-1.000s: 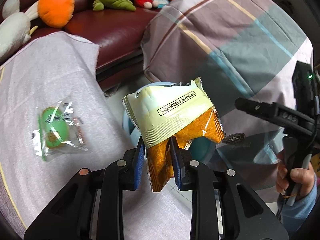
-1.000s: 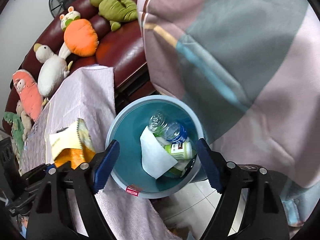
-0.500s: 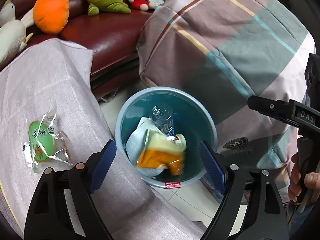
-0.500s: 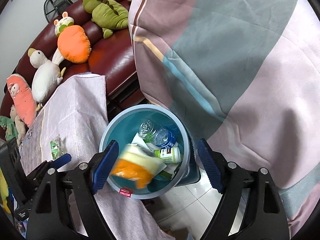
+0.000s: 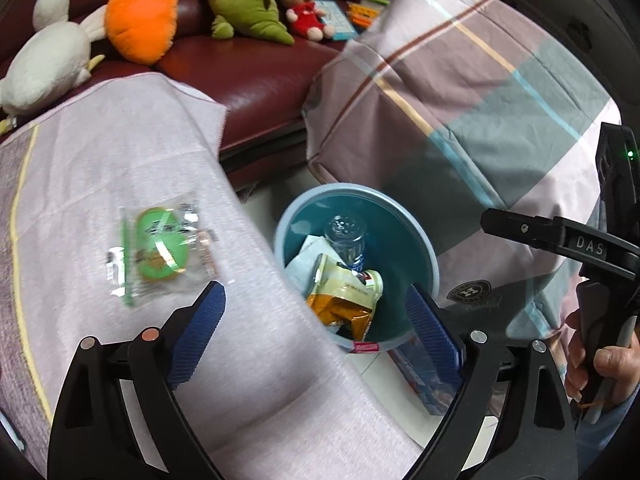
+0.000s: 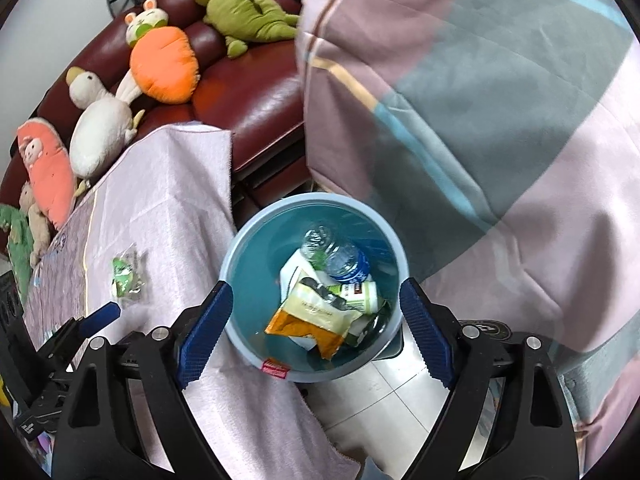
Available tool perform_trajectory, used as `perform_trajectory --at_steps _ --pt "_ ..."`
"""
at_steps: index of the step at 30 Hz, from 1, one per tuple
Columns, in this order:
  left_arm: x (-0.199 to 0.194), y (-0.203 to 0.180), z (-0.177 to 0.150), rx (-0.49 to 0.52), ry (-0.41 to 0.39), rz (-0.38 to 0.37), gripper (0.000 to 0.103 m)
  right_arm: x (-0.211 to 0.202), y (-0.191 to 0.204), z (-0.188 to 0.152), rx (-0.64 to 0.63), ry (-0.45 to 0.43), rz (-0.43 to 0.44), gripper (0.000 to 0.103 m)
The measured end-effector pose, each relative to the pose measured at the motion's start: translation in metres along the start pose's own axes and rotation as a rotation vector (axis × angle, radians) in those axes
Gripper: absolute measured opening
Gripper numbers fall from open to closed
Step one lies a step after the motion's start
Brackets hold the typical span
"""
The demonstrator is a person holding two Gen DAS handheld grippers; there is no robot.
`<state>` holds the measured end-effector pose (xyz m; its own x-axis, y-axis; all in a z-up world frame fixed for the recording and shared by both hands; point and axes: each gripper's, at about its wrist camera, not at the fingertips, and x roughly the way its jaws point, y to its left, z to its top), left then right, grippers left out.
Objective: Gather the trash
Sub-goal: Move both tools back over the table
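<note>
Snack packet (image 5: 342, 296) now in bin (image 5: 420, 236)

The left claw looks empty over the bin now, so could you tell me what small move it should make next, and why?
Probably swing the left claw, its jaws just opened wide with nothing between them, left toward the green packet lying on the cloth-covered table. The yellow snack bag already lies in the blue bin, so that packet looks like the only trash left outside.
</note>
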<state>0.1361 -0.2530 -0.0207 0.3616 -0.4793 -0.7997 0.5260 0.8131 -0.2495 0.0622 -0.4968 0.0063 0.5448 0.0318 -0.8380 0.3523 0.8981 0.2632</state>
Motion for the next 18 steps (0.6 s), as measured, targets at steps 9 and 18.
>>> perform_trajectory --at_steps 9,18 --pt "-0.041 0.057 -0.018 -0.086 -0.048 0.047 0.093 0.007 0.055 -0.006 -0.081 0.031 0.018 0.082" --pt "-0.084 0.146 -0.045 -0.236 -0.087 0.125 0.094 0.047 0.142 -0.009 -0.198 0.111 0.09 0.082"
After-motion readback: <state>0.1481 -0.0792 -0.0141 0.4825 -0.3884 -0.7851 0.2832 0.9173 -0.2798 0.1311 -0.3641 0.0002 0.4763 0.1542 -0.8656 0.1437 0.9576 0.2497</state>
